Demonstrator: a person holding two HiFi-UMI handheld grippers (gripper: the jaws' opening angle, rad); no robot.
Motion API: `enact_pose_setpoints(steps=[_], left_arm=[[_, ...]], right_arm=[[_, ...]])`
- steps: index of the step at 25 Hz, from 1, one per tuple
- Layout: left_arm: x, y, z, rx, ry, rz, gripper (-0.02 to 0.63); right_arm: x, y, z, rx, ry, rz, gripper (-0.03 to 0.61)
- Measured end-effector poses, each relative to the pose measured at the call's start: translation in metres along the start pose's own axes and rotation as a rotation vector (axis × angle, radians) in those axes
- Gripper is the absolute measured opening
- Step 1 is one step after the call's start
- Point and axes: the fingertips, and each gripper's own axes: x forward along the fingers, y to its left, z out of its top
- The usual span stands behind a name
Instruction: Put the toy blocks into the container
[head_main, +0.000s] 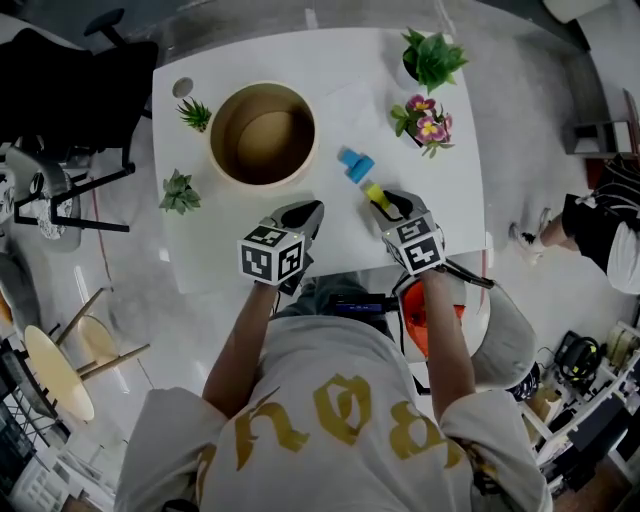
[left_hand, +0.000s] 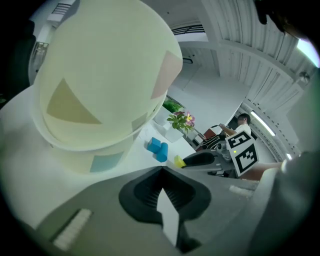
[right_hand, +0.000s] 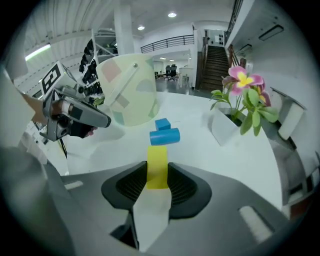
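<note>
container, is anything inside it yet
The container shows only its bare brown floor, nothing on it; the near wall hides the floor's closest edge.

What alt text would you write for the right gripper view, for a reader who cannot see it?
The right gripper grips a yellow block between its jaws over a white table. Beyond lie a blue cylinder and blue cube, then the pale container; a pink-flowered plant stands right.

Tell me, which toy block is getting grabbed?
The yellow rectangular toy block, clamped between the fingers of the right gripper. The blue cube and blue cylinder lie free on the white table.
</note>
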Motion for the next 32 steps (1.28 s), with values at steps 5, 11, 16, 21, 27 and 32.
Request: enact_pose_setpoints(steps=[5, 11, 16, 21, 27, 32], left_arm=[[-0.005, -0.003, 0.006, 0.008, -0.018, 0.006, 0.002], [-0.013, -0.014, 0.015, 0.045, -0.053, -0.017, 0.002], [-0.023, -0.020, 0.024, 0.076, -0.078, 0.001, 0.000], [-0.039, -0.028, 0.042, 0.112, -0.129, 0.016, 0.000], [-0.063, -0.038, 0.062, 0.171, -0.191, 0.039, 0.000], [-0.080, -0.040, 0.076, 0.164, -0.255, 0.045, 0.000]], right_arm=[[-0.008, 0.008, 0.002, 0.062, -0.047, -0.018, 0.160], [-0.024, 0.012, 0.017, 0.158, -0.132, -0.025, 0.160], [-0.042, 0.027, 0.040, 0.187, -0.266, 0.006, 0.160], [-0.058, 0.037, 0.059, 0.178, -0.337, -0.017, 0.160], [-0.084, 0.045, 0.093, 0.253, -0.435, -0.017, 0.160], [-0.094, 0.051, 0.114, 0.215, -0.477, -0.029, 0.160]])
